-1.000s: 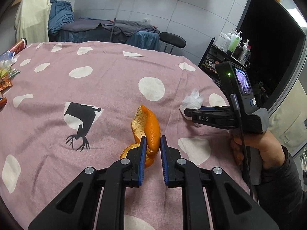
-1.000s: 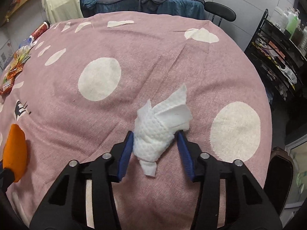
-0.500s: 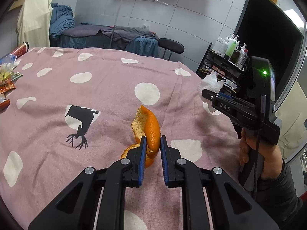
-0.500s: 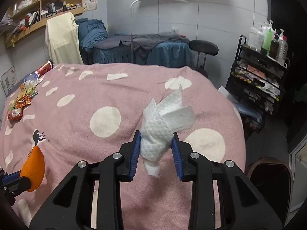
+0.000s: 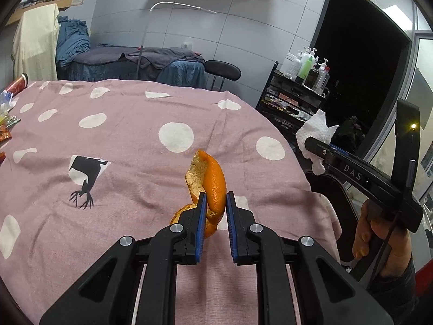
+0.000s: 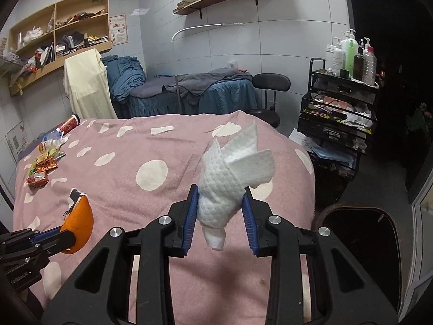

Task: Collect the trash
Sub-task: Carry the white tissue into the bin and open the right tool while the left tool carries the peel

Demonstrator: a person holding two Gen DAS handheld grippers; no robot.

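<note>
My left gripper (image 5: 215, 203) is shut on an orange peel (image 5: 211, 178) and holds it above the pink polka-dot tablecloth (image 5: 135, 135). The peel also shows at the left of the right wrist view (image 6: 79, 220). My right gripper (image 6: 219, 203) is shut on a crumpled white paper towel (image 6: 230, 178), lifted off the table near its right edge. The towel also shows in the left wrist view (image 5: 315, 135). A dark trash bin (image 6: 360, 233) stands on the floor to the right of the table, below the right gripper.
Snack wrappers (image 6: 43, 168), a plastic bottle (image 6: 52, 136) and a red can (image 6: 69, 124) lie at the table's far left. A black cart with bottles (image 6: 341, 113), a stool (image 6: 270, 84) and a massage bed (image 6: 189, 92) stand beyond the table.
Both grippers have risen off the table with their loads. The right gripper closed on the towel and carried it right, past the table edge towards the bin.
</note>
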